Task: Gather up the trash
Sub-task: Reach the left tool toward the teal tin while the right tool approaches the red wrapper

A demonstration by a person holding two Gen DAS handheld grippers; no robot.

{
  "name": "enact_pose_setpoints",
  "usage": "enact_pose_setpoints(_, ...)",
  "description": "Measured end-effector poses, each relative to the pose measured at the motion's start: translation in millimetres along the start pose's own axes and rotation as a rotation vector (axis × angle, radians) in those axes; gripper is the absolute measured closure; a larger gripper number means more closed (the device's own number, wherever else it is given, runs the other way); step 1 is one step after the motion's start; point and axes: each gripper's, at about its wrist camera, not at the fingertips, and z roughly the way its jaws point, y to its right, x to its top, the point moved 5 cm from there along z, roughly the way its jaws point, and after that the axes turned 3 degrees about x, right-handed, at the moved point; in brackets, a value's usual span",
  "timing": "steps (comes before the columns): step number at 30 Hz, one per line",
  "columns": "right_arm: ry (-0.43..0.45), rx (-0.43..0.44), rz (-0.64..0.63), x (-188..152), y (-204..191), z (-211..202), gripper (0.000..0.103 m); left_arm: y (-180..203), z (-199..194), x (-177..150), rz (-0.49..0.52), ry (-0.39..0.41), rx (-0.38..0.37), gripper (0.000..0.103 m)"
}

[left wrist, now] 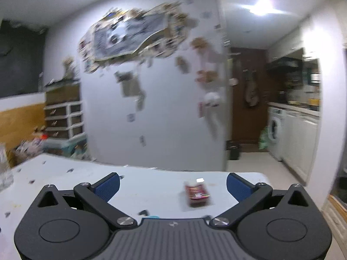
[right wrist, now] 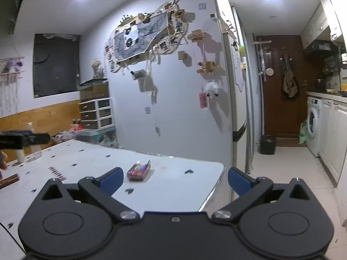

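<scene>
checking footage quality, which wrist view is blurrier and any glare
Left wrist view: motion-blurred, the wall collage and red packet smeared, ceiling light flaring. Right wrist view: sharper, red packet fairly crisp, two ceiling lights blown out; both fisheye-curved.

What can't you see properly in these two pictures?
- Red packet: smeared by motion blur in the left wrist view; its print is too small to read in the right wrist view.
- Brown thing: cut off by the left edge of the right wrist view.
- Table: its near part is hidden behind the right tongs.
- Wall collage: blurred in the left wrist view.
</scene>
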Motion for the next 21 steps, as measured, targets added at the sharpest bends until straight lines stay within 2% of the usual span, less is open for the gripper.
enact_pose_setpoints(4,-0.009,-0.013,0.020,8,-10,31,0.000,-24,60,-21,-0.075,-0.076,0.026,0.000)
enact_pose_setpoints(8,-0.035,-0.010,0.034,12,-17,64,0.000,-34,106,-48,-0.101,-0.152,0.026,0.000)
enact_pose_setpoints(13,-0.070,0.004,0.069,20,-29,108,0.000,-46,134,-69,-0.131,-0.215,0.004,0.000)
enact_pose_setpoints(21,-0.156,0.023,0.041,25,-67,188,0.000,-60,156,-90,-0.174,-0.256,-0.029,0.000)
